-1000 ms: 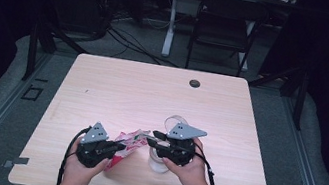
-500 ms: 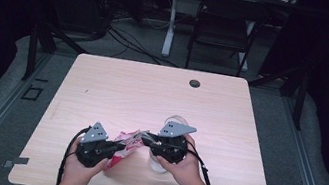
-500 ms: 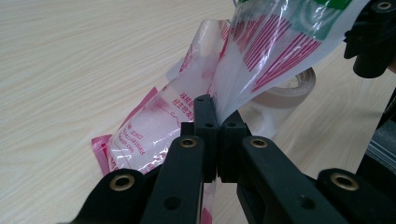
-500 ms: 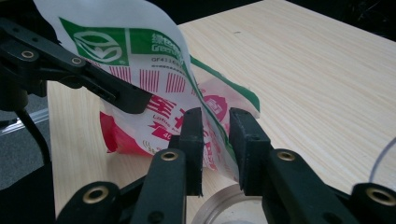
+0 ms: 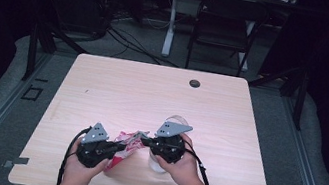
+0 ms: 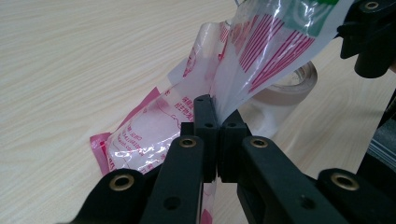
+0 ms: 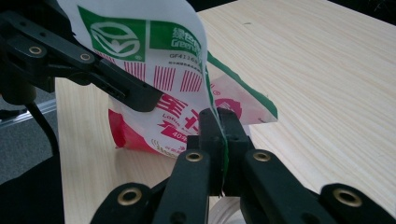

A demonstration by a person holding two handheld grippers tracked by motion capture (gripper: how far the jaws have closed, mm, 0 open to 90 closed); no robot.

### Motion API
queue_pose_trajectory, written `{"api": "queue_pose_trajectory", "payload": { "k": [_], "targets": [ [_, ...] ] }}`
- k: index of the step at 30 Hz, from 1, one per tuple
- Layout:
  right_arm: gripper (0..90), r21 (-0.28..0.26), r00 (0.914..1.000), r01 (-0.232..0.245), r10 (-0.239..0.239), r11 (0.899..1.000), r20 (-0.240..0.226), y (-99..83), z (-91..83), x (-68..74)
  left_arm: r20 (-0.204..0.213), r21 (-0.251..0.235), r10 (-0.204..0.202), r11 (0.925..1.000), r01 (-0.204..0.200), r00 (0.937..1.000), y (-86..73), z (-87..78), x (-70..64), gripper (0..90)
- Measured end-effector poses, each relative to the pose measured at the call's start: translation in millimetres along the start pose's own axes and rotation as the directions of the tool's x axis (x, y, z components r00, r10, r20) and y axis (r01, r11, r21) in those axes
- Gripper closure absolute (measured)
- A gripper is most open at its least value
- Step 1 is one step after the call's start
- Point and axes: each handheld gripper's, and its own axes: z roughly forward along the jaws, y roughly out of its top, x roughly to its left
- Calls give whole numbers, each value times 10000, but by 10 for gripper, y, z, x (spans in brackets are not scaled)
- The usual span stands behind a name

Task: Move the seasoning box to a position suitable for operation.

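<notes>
Near the counter's (image 5: 103, 82) six-o'clock edge, both my left tongs (image 6: 215, 122) and right tongs (image 7: 219, 135) stay clamped on the plastic packet (image 5: 127, 143); my right has drifted toward nine o'clock over the clear jar (image 5: 157, 162), probably readying a pour.

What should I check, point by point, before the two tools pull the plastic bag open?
1. Left tool shut on the plastic bag: ok; jaws closed on film.
2. Right tool shut on the bag's edge: ok; jaws closed on it.
3. The tools hold opposite walls of the bag mouth: cannot tell.
4. Bag bottom rests on the table: ok.
5. Clear cup stands beside the bag, away from the pull: not ok; it is right behind the bag.
6. Bag contents: cannot tell.
</notes>
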Motion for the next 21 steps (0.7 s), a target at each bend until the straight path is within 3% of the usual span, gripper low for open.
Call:
{"api": "queue_pose_trajectory", "payload": {
  "k": [12, 17, 18, 21],
  "targets": [
    [900, 111, 10000, 74, -75, 9999, 59, 58, 3, 46, -24, -132, -125, 9998, 125, 9999, -10, -43, 11, 824],
    [900, 108, 9999, 37, -38, 9999, 114, 80, 6, 56, -95, -242, -206, 9995, 204, 9997, -79, -92, 29, 725],
    [900, 35, 9999, -20, 20, 10000, 108, 91, 13, 61, -90, -278, -196, 9994, 194, 9998, -88, -91, 36, 657],
    [900, 10, 10000, -4, 4, 10000, 92, 106, 17, 69, -334, -36, -233, 9997, 232, 9992, -121, -67, 57, 584]
  ]
}}
